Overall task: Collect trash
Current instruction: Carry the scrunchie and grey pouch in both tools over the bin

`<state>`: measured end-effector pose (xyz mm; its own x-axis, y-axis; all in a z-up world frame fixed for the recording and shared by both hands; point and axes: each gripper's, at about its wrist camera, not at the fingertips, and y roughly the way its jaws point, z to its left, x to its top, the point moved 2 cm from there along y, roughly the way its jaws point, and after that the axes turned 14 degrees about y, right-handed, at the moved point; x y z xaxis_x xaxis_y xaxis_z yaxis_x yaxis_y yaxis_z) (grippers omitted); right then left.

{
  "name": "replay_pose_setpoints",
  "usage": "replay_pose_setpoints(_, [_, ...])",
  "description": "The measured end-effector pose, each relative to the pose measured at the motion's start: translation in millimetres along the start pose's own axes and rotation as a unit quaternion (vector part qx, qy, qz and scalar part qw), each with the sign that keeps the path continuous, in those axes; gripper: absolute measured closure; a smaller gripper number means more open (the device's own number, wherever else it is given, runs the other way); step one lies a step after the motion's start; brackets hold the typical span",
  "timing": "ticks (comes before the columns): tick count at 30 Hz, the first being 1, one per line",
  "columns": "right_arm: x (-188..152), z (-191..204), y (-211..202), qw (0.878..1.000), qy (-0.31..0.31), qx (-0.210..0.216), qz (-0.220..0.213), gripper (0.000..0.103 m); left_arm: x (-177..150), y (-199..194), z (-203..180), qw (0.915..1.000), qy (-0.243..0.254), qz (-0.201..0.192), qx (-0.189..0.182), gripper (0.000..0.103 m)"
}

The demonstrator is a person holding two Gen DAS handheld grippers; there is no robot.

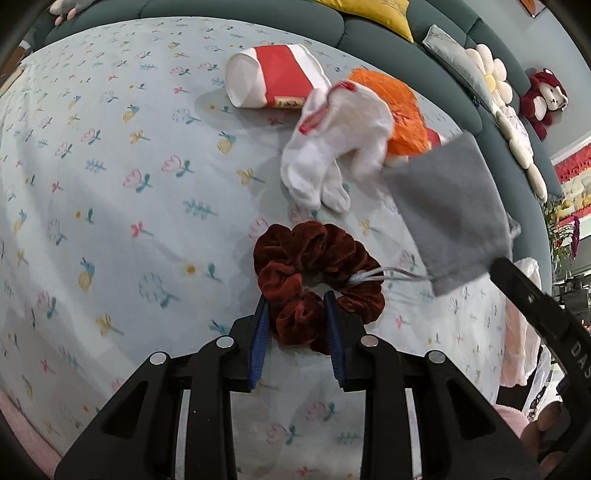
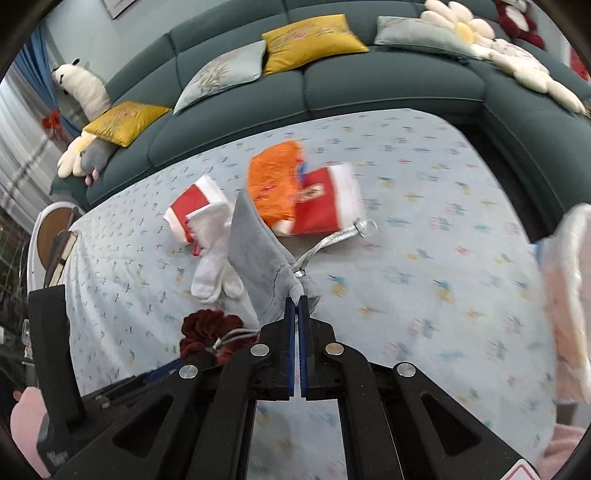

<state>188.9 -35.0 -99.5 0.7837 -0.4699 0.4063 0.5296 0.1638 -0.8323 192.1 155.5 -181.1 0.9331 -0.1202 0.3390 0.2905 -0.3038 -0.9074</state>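
The left gripper (image 1: 298, 300) straddles a dark red velvet scrunchie (image 1: 317, 275) that lies on the flowered cloth; its blue pads (image 1: 260, 332) sit against a fold of the velvet on either side, clamped on it. The right gripper (image 2: 297, 300) has its jaws pressed together on the gathered neck of a grey drawstring pouch (image 2: 255, 266), which hangs lifted off the surface, its silver cord (image 2: 325, 242) trailing out to the right. In the left wrist view the same pouch (image 1: 448, 218) floats to the right of the scrunchie, with a cord end crossing the velvet.

Beyond the scrunchie lies a white sock with red marks (image 1: 334, 147), and just behind that a crumpled orange wrapper (image 1: 402, 110). A red and white paper cup (image 1: 273, 79) lies on its side to the left of the wrapper, its open mouth facing the left edge. From the right wrist a second red and white cup (image 2: 325, 201) shows, lying against the wrapper on its other side.

All of this rests on a table draped in a pale blue tablecloth (image 1: 110, 221) printed with small tulips, snails and leaves. A dark teal sectional sofa (image 2: 369, 88) wraps around the far side and one end of the table, carrying mustard yellow cushions (image 2: 310, 40), pale grey cushions (image 2: 221, 75), a daisy-shaped cushion (image 2: 465, 27) and soft toys. A translucent plastic bag (image 2: 565, 295) hangs at the right edge of the right wrist view.
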Motion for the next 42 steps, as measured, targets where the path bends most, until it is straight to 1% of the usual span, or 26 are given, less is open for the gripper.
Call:
replay_pose_setpoints(2, [-2.9,-9.3,-6.9,1.000,0.004,-0.002,-0.001,0.101,-1.4,-1.2,-3.2,1.0000,-0.003,0.001,0.001,0.075])
replay_pose_setpoints(4, [-6.0,-17.6,-12.7,1.000,0.007,-0.004,-0.002,0.101,2.4,-1.9,-4.0,1.0000,-0.008,-0.001,0.005,0.070])
replay_pose_setpoints(6, [-8.8,-23.5,-16.7,1.000,0.012,-0.004,-0.003,0.101,7.1,0.9,-4.3,0.9999,-0.007,-0.001,0.009,0.069])
replay_pose_setpoints(9, [-12.4,-29.6,-22.6,1.000,0.019,-0.001,-0.004,0.101,10.8,10.7,-5.6,0.9997,-0.003,0.011,0.020,0.070])
replay_pose_setpoints(10, [-14.0,-31.3,-24.4,1.000,0.019,-0.001,-0.004,0.101,11.0,11.5,-6.3,0.9996,-0.001,0.011,0.025,0.074])
replay_pose_setpoints(13, [-16.8,-34.3,-29.4,1.000,0.019,0.000,-0.006,0.101,13.7,11.8,-15.1,0.9997,0.008,0.009,0.022,0.081])
replay_pose_setpoints(19, [-15.2,-44.7,-44.3,0.999,0.029,0.004,-0.020,0.101,11.8,-0.9,-45.7,0.9991,0.037,-0.006,0.020,0.084])
replay_pose_setpoints(26, [-7.2,-67.6,-74.5,0.998,0.047,0.009,-0.049,0.101,17.6,-24.0,-95.1,0.9963,0.080,-0.032,0.008,0.084])
replay_pose_setpoints(31, [-0.2,-93.3,-101.3,0.995,0.066,0.012,-0.073,0.101,17.4,-36.3,-133.8,0.9925,0.113,-0.046,0.002,0.084])
replay_pose_setpoints(36, [8.3,-124.1,-126.7,0.991,0.087,0.009,-0.099,0.101,16.0,-45.0,-181.1,0.9859,0.158,-0.056,-0.004,0.084])
replay_pose_setpoints(40, [14.3,-152.2,-144.5,0.987,0.106,0.001,-0.118,0.101,13.8,-50.3,-219.0,0.9793,0.192,-0.062,-0.011,0.084])
replay_pose_setpoints(42, [17.6,-170.0,-153.4,0.985,0.118,-0.004,-0.128,0.101,12.9,-51.1,-244.1,0.9750,0.213,-0.064,-0.015,0.084])
